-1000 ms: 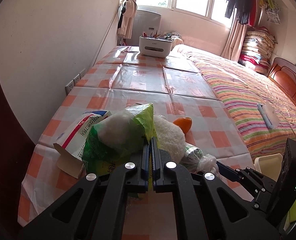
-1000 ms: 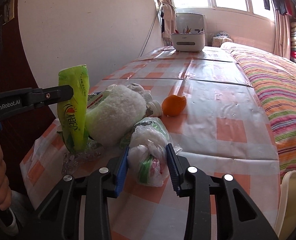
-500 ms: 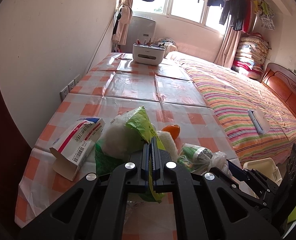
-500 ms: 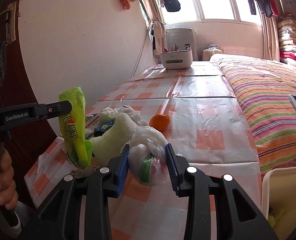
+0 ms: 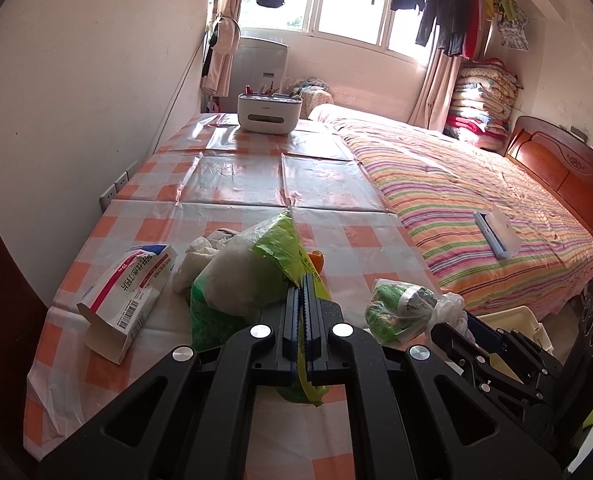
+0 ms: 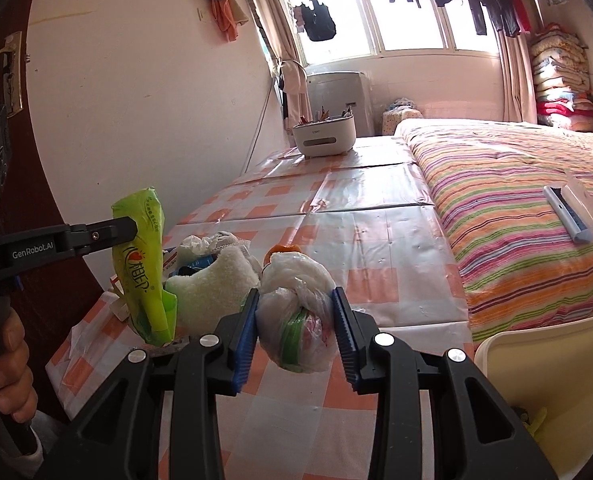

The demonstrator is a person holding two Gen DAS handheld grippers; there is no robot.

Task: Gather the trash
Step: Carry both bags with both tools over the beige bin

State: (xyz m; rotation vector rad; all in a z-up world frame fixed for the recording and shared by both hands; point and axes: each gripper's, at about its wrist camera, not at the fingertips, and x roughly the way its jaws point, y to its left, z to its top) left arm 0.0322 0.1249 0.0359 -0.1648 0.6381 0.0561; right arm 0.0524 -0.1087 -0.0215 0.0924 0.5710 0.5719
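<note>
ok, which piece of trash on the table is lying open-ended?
The red-and-white carton, flap open at its near end. The green wrapper and knotted plastic bag are held in tools.

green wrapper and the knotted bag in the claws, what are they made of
Green wrapper: looks like thin glossy plastic film, creased and printed, hanging limp from the left claw. Knotted bag: thin translucent plastic, probably polythene; it wrinkles at the knot and green and pink contents show through.

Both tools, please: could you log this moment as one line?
left tool: shut on green wrapper | right tool: shut on knotted plastic bag | both off table
</note>
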